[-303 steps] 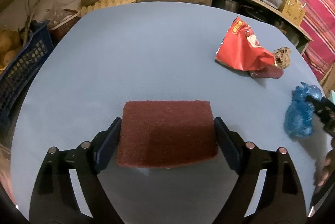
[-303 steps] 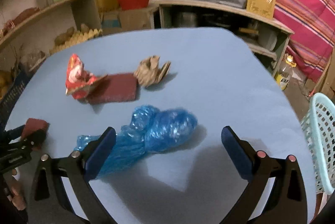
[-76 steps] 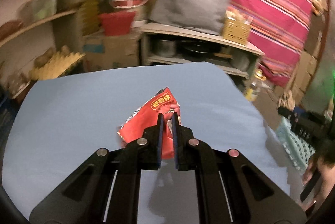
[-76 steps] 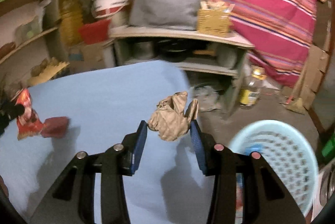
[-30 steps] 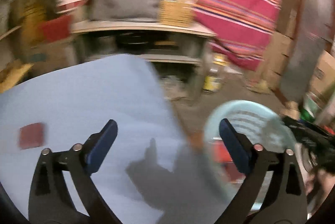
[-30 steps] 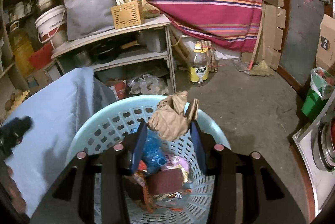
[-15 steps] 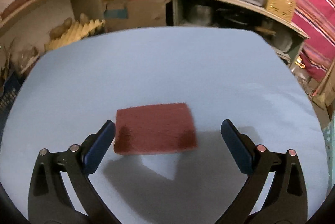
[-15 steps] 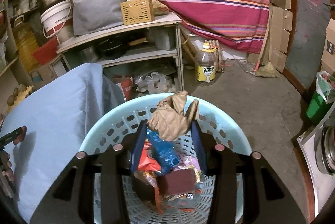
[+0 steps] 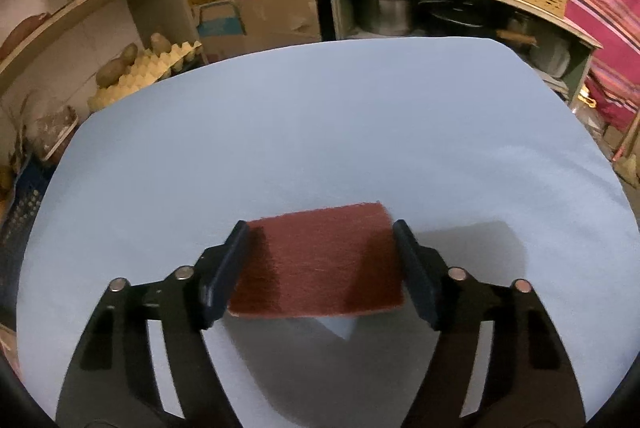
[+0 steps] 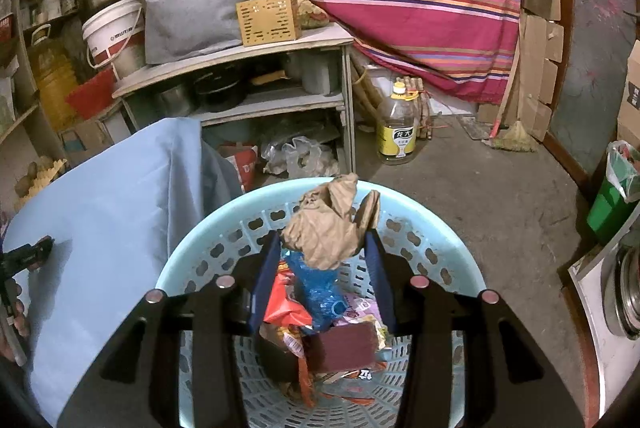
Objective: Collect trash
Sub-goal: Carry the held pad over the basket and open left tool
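A dark red scouring pad (image 9: 320, 260) lies flat on the light blue table (image 9: 280, 132). My left gripper (image 9: 320, 240) has a finger against each side of the pad, gripping it. My right gripper (image 10: 322, 244) is shut on a crumpled brown paper wad (image 10: 328, 224) and holds it above the light blue perforated basket (image 10: 440, 248). In the basket lie a blue plastic bag (image 10: 316, 284), a red snack wrapper (image 10: 284, 304), another dark red pad (image 10: 344, 348) and other scraps. The left gripper also shows at the left edge of the right wrist view (image 10: 24, 256).
The basket stands on the concrete floor beside the table's right edge (image 10: 176, 164). A wooden shelf unit (image 10: 240, 68) with pots, a white bucket (image 10: 112, 36) and a grey bag is behind. An oil bottle (image 10: 398, 124) and a green bin (image 10: 612, 196) stand on the floor.
My left gripper has closed in from wide open onto the sides of the red pad. My right gripper still holds the paper wad over the basket, almost unmoved.
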Demonstrator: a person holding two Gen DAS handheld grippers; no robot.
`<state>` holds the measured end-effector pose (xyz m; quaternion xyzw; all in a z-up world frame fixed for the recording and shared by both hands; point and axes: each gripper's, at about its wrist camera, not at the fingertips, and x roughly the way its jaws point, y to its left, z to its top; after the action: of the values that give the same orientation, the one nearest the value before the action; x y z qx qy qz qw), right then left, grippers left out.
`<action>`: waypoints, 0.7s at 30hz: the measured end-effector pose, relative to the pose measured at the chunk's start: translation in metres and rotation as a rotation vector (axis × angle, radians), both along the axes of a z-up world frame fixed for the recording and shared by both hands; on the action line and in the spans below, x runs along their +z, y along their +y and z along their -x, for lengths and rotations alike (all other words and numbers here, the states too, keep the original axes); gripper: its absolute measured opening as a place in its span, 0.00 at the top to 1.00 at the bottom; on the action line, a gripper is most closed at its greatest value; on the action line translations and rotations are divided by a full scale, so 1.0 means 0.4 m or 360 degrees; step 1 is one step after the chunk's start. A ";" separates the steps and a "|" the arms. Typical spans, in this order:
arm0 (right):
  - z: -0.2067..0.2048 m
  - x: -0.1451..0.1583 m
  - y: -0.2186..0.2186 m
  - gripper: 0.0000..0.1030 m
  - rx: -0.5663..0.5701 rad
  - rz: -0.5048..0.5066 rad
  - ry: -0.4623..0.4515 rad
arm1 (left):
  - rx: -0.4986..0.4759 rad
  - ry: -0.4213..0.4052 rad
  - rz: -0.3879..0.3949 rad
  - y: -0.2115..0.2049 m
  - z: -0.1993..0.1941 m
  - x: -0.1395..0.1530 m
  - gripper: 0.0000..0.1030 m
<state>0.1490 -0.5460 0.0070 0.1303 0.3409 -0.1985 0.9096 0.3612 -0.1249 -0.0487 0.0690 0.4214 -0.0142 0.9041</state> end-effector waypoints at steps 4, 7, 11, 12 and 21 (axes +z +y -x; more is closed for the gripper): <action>0.011 0.001 -0.011 0.58 -0.0008 -0.0021 -0.0014 | 0.0051 -0.0021 0.0005 0.001 0.015 0.008 0.35; 0.018 0.004 -0.014 0.58 0.0000 -0.0031 -0.0024 | 0.0126 -0.0076 0.0010 0.022 0.018 0.017 0.06; 0.018 0.000 -0.019 0.58 0.0004 -0.0037 -0.0020 | 0.0181 -0.0021 0.0015 0.038 0.006 0.004 0.05; 0.019 0.001 -0.017 0.58 0.0001 -0.0042 -0.0023 | 0.0173 0.0006 0.0034 0.041 0.002 -0.003 0.05; 0.020 -0.002 -0.013 0.58 0.0028 -0.0047 -0.0022 | 0.0048 0.0083 0.0053 0.015 -0.002 -0.021 0.20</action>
<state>0.1410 -0.5512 0.0062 0.1422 0.3386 -0.1845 0.9116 0.3621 -0.1190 -0.0571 0.0473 0.4457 -0.0093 0.8939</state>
